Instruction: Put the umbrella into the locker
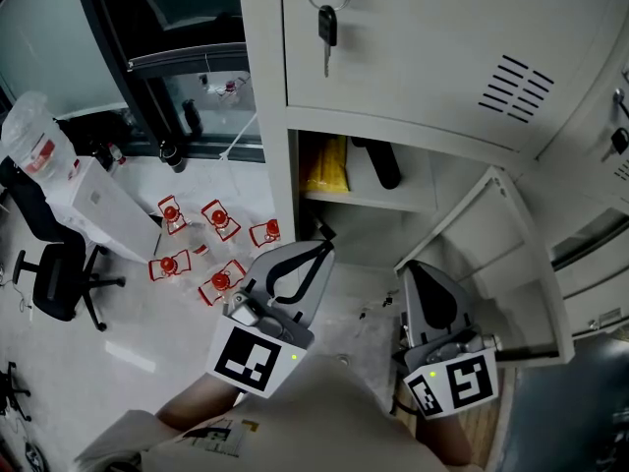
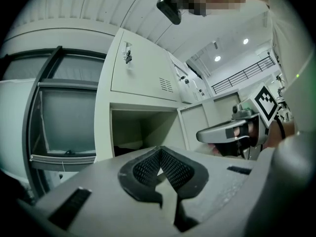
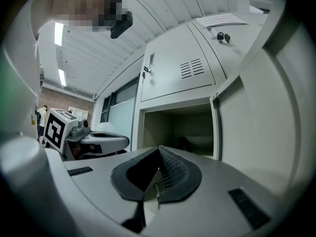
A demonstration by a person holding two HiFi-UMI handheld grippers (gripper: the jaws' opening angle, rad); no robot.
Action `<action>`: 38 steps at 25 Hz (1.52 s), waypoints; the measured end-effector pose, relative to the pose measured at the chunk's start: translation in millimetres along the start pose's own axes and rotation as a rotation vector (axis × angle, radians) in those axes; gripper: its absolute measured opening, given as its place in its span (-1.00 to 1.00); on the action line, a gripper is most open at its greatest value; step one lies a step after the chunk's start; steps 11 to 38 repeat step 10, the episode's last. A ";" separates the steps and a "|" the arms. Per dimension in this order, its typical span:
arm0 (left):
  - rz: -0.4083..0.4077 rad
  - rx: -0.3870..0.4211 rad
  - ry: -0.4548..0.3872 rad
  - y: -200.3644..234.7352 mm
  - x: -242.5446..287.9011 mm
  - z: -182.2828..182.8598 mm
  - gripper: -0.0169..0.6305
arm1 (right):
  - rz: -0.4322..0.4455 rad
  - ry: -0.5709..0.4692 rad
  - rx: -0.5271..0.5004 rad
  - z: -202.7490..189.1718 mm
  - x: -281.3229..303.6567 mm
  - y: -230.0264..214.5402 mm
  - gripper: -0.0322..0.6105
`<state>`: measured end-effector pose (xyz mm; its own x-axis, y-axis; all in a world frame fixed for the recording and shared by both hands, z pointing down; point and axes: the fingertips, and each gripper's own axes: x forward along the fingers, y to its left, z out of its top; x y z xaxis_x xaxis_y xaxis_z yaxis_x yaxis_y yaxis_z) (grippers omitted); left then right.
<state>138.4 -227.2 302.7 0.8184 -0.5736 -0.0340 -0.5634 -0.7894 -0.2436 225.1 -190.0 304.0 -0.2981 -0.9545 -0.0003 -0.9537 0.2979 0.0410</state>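
Umbrella point(image 1: 378, 162): a black folded roll, lying on the shelf point(image 1: 354, 201) inside the open compartment of the locker point(image 1: 265, 116). It sits toward the right end of the shelf, pointing from the front edge to the back. A yellow bundle point(image 1: 326, 163) stands at the left end, apart from it. In the right gripper view the umbrella shows only as a dark shape deep in the compartment point(image 3: 183, 143).

Left gripper point(image 1: 316, 254): held low in front of the locker, outside the opening, well apart from the umbrella. Its own view shows the jaws point(image 2: 159, 154) pressed together with nothing between the pads. Empty.

Right gripper point(image 1: 417, 275): beside the left one, also outside the opening, near the inner face of the door point(image 1: 511, 264). Its own view shows the jaws point(image 3: 159, 154) closed on each other, with nothing in them. Empty.

Door: swung wide to the right, compartment fully exposed. The upper compartment is closed, with a key point(image 1: 327, 28) hanging from its lock.

Progress, judged: the placing step looks done. The umbrella rests wholly within the compartment, no part overhangs the front edge of the shelf, and neither gripper touches it. Nothing that the task sentence names is left. The one loose end is the open door; the task does not ask for it to be closed, so that is optional. If it is closed, the right gripper is the nearer one.
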 end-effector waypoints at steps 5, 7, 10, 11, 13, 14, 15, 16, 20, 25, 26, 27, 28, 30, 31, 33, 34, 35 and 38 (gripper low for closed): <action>-0.002 0.005 -0.005 0.2 0.0 2.6 -0.92 | 0.011 0.005 -0.021 1.9 0.4 3.3 -0.88; -0.002 0.001 -0.005 0.2 0.1 2.1 -0.92 | 0.014 0.008 -0.022 1.4 1.0 3.7 -0.88; -0.002 -0.003 -0.004 0.3 0.5 0.9 -0.92 | 0.015 0.014 -0.024 0.1 1.5 4.1 -0.88; -0.002 -0.003 -0.004 0.3 0.5 0.9 -0.92 | 0.015 0.014 -0.024 0.1 1.5 4.1 -0.88; -0.002 -0.003 -0.004 0.3 0.5 0.9 -0.92 | 0.015 0.014 -0.024 0.1 1.5 4.1 -0.88; -0.002 -0.003 -0.004 0.3 0.5 0.9 -0.92 | 0.015 0.014 -0.024 0.1 1.5 4.1 -0.88; -0.002 -0.003 -0.004 0.3 0.5 0.9 -0.92 | 0.015 0.014 -0.024 0.1 1.5 4.1 -0.88; -0.002 -0.003 -0.004 0.3 0.5 0.9 -0.92 | 0.015 0.014 -0.024 0.1 1.5 4.1 -0.88; -0.002 -0.003 -0.004 0.3 0.5 0.9 -0.92 | 0.015 0.014 -0.024 0.1 1.5 4.1 -0.88; -0.002 -0.003 -0.004 0.3 0.5 0.9 -0.92 | 0.015 0.014 -0.024 0.1 1.5 4.1 -0.88; -0.002 -0.003 -0.004 0.3 0.5 0.9 -0.92 | 0.015 0.014 -0.024 0.1 1.5 4.1 -0.88; -0.002 -0.003 -0.004 0.3 0.5 0.9 -0.92 | 0.015 0.014 -0.024 0.1 1.5 4.1 -0.88; -0.002 -0.003 -0.004 0.3 0.5 0.9 -0.92 | 0.015 0.014 -0.024 0.1 1.5 4.1 -0.88; -0.002 -0.003 -0.004 0.3 0.5 0.9 -0.92 | 0.015 0.014 -0.024 0.1 1.5 4.1 -0.88; -0.002 -0.003 -0.004 0.3 0.5 0.9 -0.92 | 0.015 0.014 -0.024 0.1 1.5 4.1 -0.88; -0.002 -0.003 -0.004 0.3 0.5 0.9 -0.92 | 0.015 0.014 -0.024 0.1 1.5 4.1 -0.88; -0.002 -0.003 -0.004 0.3 0.5 0.9 -0.92 | 0.015 0.014 -0.024 0.1 1.5 4.1 -0.88; -0.002 -0.003 -0.004 0.3 0.5 0.9 -0.92 | 0.015 0.014 -0.024 0.1 1.5 4.1 -0.88; -0.002 -0.003 -0.004 0.3 0.5 0.9 -0.92 | 0.015 0.014 -0.024 0.1 1.5 4.1 -0.88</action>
